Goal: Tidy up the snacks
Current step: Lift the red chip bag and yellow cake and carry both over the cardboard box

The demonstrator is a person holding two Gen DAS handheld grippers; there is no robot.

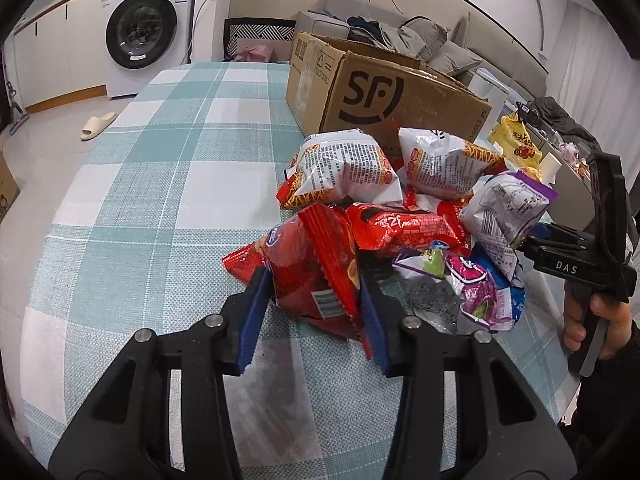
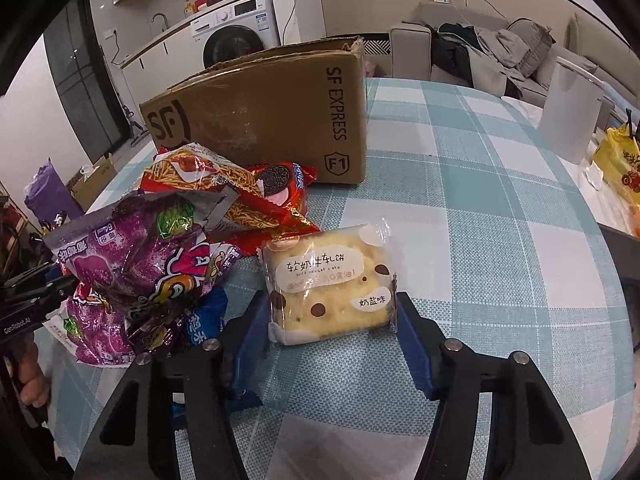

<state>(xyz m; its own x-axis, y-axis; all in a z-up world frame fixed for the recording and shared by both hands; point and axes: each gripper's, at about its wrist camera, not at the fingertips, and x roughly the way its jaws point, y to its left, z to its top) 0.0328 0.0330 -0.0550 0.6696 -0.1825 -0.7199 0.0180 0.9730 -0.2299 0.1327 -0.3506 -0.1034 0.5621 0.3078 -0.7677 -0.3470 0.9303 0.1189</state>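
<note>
A pile of snack packets lies on the checked tablecloth in front of a brown SF cardboard box. My left gripper has its blue pads on both sides of a red snack packet at the near edge of the pile and appears shut on it. In the right wrist view, my right gripper has its pads against both ends of a clear-wrapped yellow nougat cake packet resting on the table. A purple packet and red packets lie to its left, before the box.
The table extends left and far. A white jug and a yellow bag stand at the right. The right gripper's body and hand show at the right of the left wrist view. A washing machine and sofa stand beyond.
</note>
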